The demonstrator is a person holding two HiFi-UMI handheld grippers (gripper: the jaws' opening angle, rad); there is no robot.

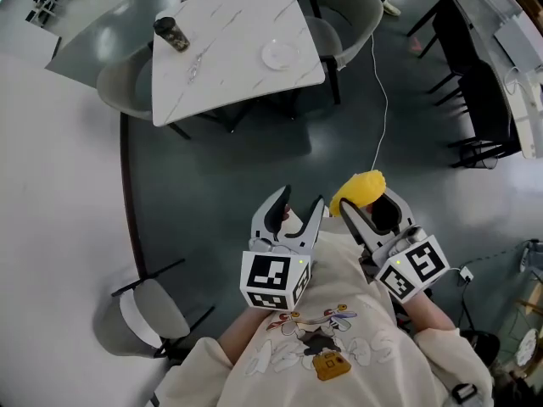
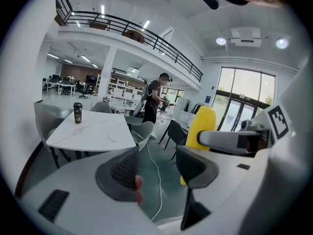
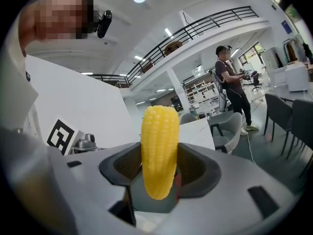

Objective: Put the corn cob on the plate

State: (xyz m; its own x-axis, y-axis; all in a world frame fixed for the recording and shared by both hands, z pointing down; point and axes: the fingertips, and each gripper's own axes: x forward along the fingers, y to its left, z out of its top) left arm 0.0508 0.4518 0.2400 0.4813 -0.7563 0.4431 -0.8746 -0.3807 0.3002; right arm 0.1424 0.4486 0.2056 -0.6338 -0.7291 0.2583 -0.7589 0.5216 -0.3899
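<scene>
While we are standing well back from the white marble table [image 1: 229, 75] in the upper part of the head view, we are holding both grippers close in front of us at the bottom centre of the frame. The right gripper [image 1: 363, 208] is clamping the yellow corn cob [image 3: 159, 146] between its two jaws. In the right gripper view the cob is standing upright at the centre of the frame, its lower end sitting between the dark pads and its upper half rising clear above them. The left gripper [image 1: 302, 196] is pointing the same way just to the left of the right one. Its jaws are standing apart and are holding nothing; between them we are seeing only floor and a trailing white cable [image 2: 155, 173].

The white plate [image 1: 279, 54] is lying on the right part of the tabletop, far from the cob. A dark cup [image 1: 171, 34] is standing near the table's upper left corner, well apart from the plate. Grey chairs [image 1: 346, 19] are sitting around the table. A person [image 3: 229, 84] is standing in the background at the upper right of the right gripper view.
</scene>
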